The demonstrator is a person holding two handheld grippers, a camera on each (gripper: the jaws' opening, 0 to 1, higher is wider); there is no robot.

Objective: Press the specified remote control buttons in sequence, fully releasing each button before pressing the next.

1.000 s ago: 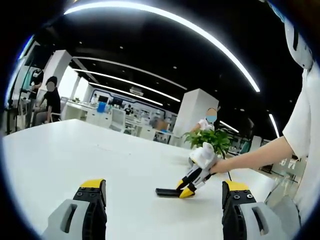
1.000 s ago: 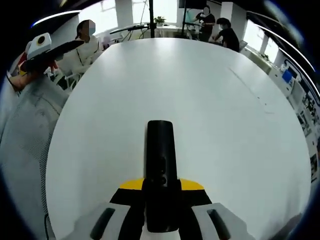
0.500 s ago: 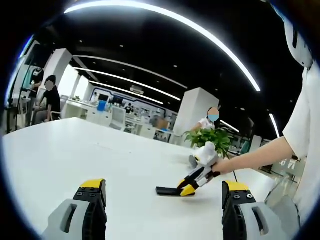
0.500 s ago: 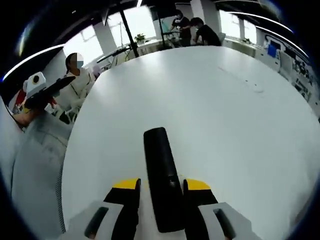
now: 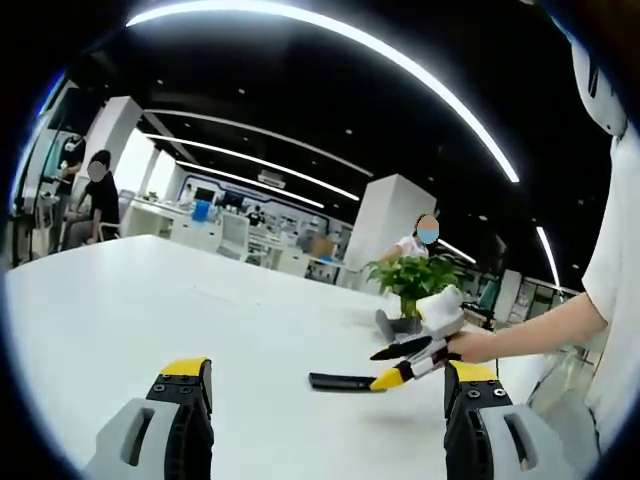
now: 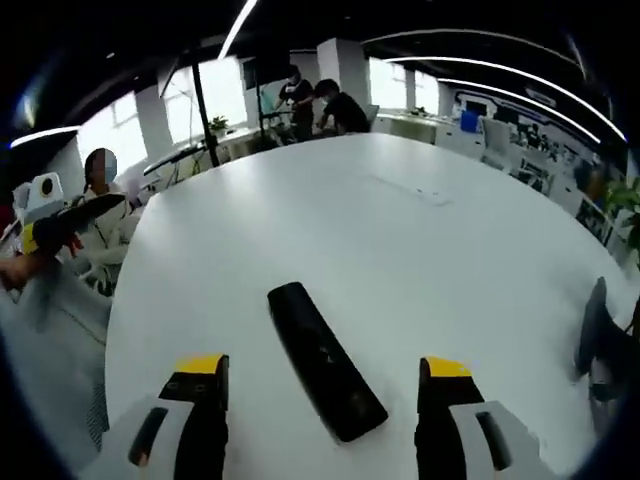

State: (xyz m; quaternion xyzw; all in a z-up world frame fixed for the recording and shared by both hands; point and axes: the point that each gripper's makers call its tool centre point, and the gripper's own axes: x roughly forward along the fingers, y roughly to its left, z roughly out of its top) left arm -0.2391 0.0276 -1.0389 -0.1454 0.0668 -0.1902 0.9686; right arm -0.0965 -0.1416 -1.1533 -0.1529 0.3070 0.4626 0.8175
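A black remote (image 6: pixel 325 360) lies flat on the white table (image 6: pixel 400 230), between the wide-apart jaws of my right gripper (image 6: pixel 322 372), which is open and not touching it. In the left gripper view the remote (image 5: pixel 340 381) is a thin dark bar ahead of my left gripper (image 5: pixel 328 372), whose jaws stand open and empty. A hand holds the right gripper (image 5: pixel 412 362) over the remote's right end, with its yellow-tipped jaws parted. The left gripper (image 6: pixel 50 225) appears at the far left of the right gripper view.
A potted plant (image 5: pixel 415 280) stands on the table behind the remote. A dark object (image 6: pixel 595 335) sits at the table's right side. Several people stand or sit beyond the far edge (image 6: pixel 320 95). The table's near-left edge (image 6: pixel 110 330) curves close by.
My right gripper has let go of the remote, opened wide and lifted back from it. The remote now lies free on the table. My left gripper stays still and open.
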